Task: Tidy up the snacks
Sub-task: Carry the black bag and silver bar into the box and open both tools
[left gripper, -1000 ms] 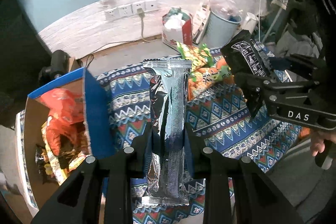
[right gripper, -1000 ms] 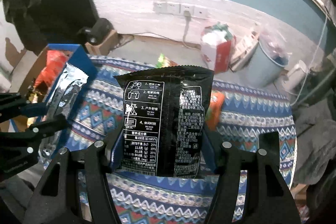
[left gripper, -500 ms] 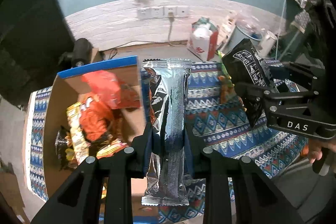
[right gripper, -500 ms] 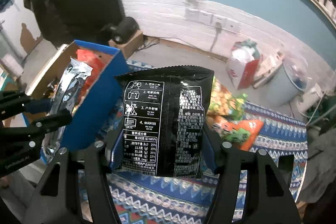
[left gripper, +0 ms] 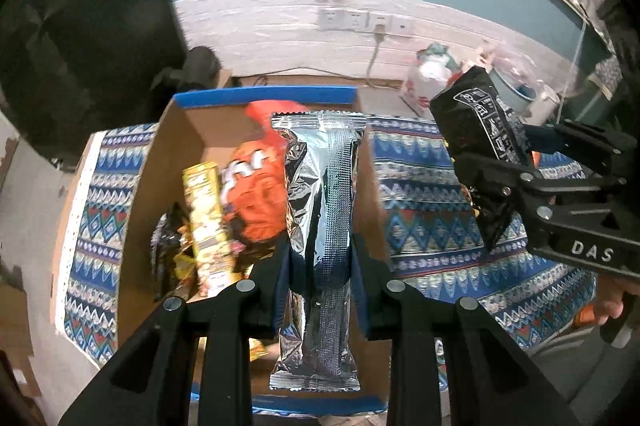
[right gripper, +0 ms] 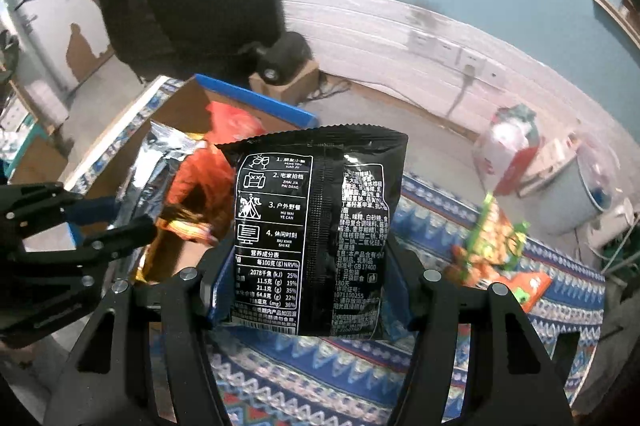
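My left gripper (left gripper: 320, 258) is shut on a long silver foil packet (left gripper: 320, 210), which hangs over the right part of an open cardboard box (left gripper: 176, 142) with a blue rim. Inside the box lie an orange bag (left gripper: 252, 194), a yellow packet (left gripper: 204, 214) and a dark wrapper (left gripper: 166, 246). My right gripper (right gripper: 308, 278) is shut on a black snack bag (right gripper: 316, 226) with white print, held above the patterned cloth (right gripper: 320, 378) just right of the box (right gripper: 256, 98). The left view shows that black bag (left gripper: 476, 122) at right; the right view shows the silver packet (right gripper: 156, 162) at left.
Green and orange snack bags (right gripper: 496, 246) lie on the cloth to the right. On the floor beyond stand a red-and-white bag (right gripper: 508, 154), a grey bin (right gripper: 580, 186) and a small carton with a dark object (right gripper: 284, 54). A hand (left gripper: 608, 306) holds the right gripper.
Both grippers have swept left across the cloth with their packets. The silver packet, earlier beside the box, now hangs over its inside, and the black bag has come near the box's right wall.
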`<state>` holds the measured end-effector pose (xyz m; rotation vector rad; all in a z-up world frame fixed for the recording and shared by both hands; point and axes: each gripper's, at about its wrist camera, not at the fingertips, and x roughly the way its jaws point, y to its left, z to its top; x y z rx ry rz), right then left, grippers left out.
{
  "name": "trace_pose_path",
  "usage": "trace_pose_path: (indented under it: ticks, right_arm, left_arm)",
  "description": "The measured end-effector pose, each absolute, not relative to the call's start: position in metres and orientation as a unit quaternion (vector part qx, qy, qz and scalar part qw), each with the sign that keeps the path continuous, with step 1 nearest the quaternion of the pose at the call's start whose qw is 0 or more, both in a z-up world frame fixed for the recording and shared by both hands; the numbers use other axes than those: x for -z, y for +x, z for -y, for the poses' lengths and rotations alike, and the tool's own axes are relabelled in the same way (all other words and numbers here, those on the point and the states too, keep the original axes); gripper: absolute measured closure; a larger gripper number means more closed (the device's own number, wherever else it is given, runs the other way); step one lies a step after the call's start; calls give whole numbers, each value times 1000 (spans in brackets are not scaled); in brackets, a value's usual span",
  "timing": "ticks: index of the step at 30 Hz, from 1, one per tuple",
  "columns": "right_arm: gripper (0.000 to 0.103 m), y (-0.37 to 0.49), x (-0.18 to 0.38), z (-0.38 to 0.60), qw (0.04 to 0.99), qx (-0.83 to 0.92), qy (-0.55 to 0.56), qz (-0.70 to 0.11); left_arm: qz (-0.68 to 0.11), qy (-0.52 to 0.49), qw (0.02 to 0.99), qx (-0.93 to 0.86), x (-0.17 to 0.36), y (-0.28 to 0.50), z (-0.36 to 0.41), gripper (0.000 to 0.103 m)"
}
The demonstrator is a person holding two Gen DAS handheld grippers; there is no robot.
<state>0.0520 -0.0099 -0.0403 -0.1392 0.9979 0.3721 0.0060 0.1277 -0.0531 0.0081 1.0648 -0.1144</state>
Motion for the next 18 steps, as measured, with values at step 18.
trace_pose_path:
  ticks: [18]
  right_arm:
    - [40, 57, 61, -66, 832, -234, -81, -496]
  left_arm:
    - [-535, -37, 844, -7, 77, 6, -195, 75]
